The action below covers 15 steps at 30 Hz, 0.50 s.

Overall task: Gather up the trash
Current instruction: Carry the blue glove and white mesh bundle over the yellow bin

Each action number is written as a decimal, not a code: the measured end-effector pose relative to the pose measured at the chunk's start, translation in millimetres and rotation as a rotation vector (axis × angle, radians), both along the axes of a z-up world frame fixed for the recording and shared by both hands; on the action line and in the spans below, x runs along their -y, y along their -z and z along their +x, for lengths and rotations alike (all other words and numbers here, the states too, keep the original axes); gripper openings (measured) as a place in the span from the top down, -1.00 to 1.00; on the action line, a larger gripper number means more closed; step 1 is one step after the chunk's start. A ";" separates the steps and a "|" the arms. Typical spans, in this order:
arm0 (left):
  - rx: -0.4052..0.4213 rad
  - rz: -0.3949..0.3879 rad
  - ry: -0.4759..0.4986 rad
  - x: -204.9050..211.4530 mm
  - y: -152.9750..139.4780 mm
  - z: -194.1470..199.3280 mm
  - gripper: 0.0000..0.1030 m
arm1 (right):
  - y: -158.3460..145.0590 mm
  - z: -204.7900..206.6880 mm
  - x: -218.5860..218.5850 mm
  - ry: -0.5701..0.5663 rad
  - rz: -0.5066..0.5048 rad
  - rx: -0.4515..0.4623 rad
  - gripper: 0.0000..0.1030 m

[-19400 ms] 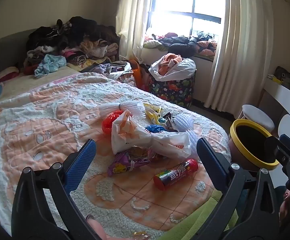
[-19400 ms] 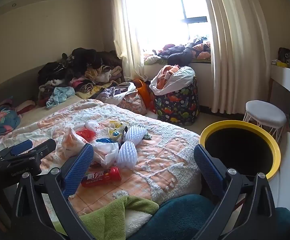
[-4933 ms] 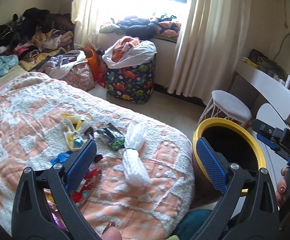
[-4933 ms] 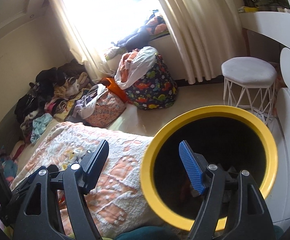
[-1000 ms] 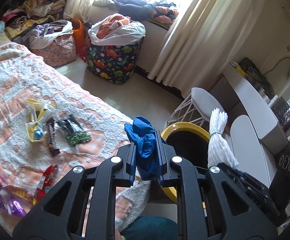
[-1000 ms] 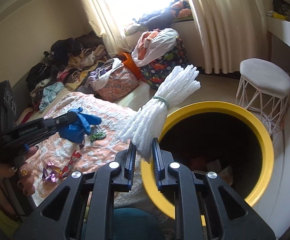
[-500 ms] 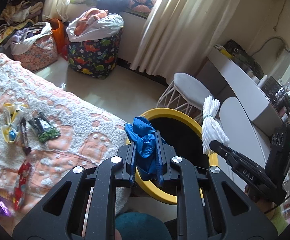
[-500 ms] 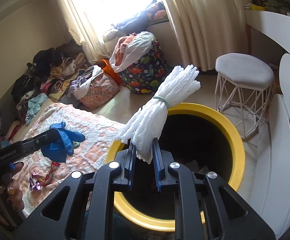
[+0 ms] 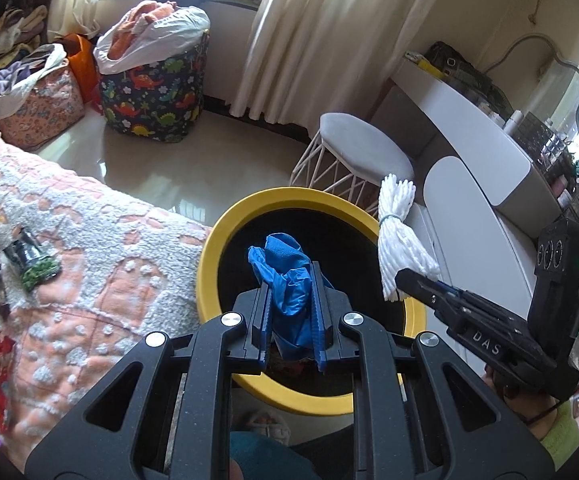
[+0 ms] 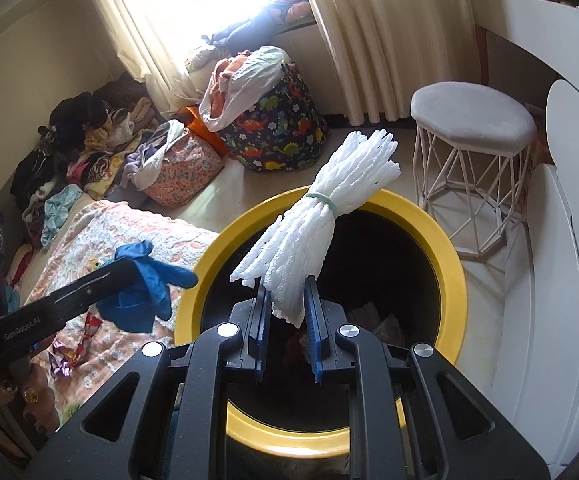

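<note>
**Both pieces of trash hang over the bin, ready to drop**

Left wrist view: your left gripper (image 9: 289,300) is clenched on the blue glove (image 9: 285,276), which hangs over the dark mouth of the yellow bin (image 9: 225,224). Some wrappers (image 9: 33,268) remain on the bed (image 9: 101,248).

Right wrist view: your right gripper (image 10: 287,310) grasps the white foam bundle (image 10: 313,224) by its lower end, above the bin's opening. I judge this is the drop step; next you only open both jaws.

Blue glove (image 9: 287,280), foam bundle (image 10: 321,220) over bin (image 9: 209,256)
</note>
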<state>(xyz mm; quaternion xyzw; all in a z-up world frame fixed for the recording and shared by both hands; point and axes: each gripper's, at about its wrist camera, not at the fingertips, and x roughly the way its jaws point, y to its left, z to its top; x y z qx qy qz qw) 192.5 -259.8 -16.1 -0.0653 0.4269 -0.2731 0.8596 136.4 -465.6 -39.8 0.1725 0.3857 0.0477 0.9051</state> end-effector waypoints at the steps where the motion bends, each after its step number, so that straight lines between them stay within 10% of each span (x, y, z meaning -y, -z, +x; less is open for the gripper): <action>1: -0.002 0.006 0.002 3.3 1.4 2.6 0.79 | 1.7 0.3 -0.2 -0.005 0.003 -0.007 0.69; 15: -0.045 0.019 0.004 25.2 17.8 31.9 0.79 | 19.8 6.4 -9.2 -0.048 0.003 -0.097 0.64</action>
